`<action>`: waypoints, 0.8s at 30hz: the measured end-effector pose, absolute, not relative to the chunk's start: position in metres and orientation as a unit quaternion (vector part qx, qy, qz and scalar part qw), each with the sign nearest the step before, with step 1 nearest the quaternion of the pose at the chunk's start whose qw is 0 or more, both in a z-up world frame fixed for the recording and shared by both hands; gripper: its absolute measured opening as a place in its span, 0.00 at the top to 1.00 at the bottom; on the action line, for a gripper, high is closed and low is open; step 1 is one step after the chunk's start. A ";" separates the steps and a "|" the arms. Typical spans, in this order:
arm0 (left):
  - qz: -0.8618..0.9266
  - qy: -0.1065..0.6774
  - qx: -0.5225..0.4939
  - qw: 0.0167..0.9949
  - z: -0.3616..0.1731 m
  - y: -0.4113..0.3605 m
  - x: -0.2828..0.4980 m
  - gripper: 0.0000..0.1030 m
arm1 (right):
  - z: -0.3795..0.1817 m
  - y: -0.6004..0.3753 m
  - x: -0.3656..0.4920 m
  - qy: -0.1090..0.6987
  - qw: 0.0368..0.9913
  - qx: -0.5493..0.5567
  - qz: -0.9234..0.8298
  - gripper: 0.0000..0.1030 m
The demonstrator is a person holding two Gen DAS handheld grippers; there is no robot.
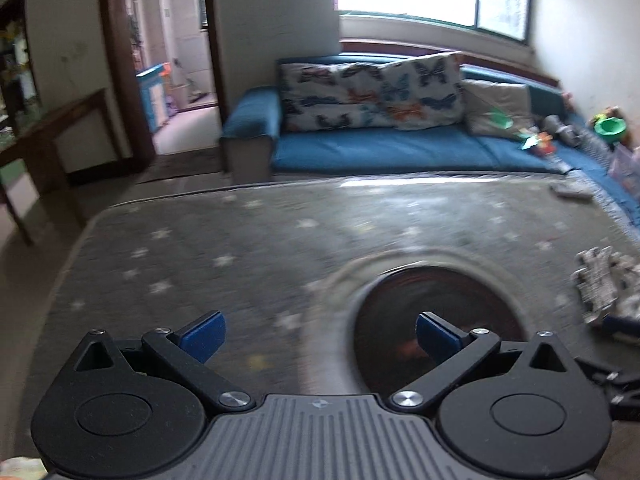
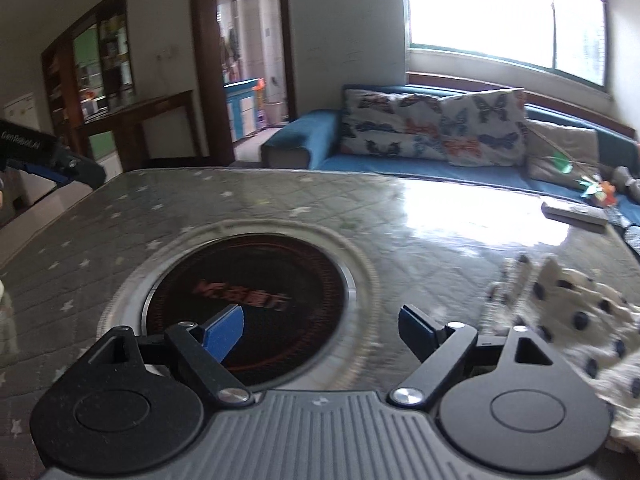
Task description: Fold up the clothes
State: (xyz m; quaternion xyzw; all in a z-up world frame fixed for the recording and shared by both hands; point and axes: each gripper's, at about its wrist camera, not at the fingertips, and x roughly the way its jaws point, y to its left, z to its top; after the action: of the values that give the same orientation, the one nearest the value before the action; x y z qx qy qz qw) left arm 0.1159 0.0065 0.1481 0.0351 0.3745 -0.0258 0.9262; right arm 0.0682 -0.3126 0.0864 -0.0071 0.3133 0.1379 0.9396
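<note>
Grippers held wide apart and empty, we hover our left gripper (image 1: 320,338) and right gripper (image 2: 322,334) above a star-patterned table (image 2: 280,200) with a round dark cooktop (image 2: 248,296) set into it. Our spotted garment (image 2: 580,320) lies crumpled at the table's right edge, just beside the right gripper; a blue sofa (image 1: 380,148) sits behind.

We've got both claws spread wide and empty, left claw (image 1: 320,332) and right claw (image 2: 322,332) held level.
</note>
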 end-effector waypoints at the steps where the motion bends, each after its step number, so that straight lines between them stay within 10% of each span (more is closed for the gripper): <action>1: -0.020 0.377 0.032 0.925 0.143 0.014 0.113 0.00 | 0.085 -0.308 0.070 0.315 0.938 -0.009 0.144 0.15; 24: 0.069 0.387 -0.064 0.917 0.041 0.078 0.079 0.00 | 0.036 -0.234 0.097 0.309 0.923 -0.034 0.228 0.11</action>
State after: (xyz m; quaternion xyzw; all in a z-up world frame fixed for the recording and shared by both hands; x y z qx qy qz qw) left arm 0.0795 0.0784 0.0408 -0.0637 0.3869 0.0688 0.9174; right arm 0.0965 -0.2342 0.0356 -0.0343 0.3088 0.2279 0.9228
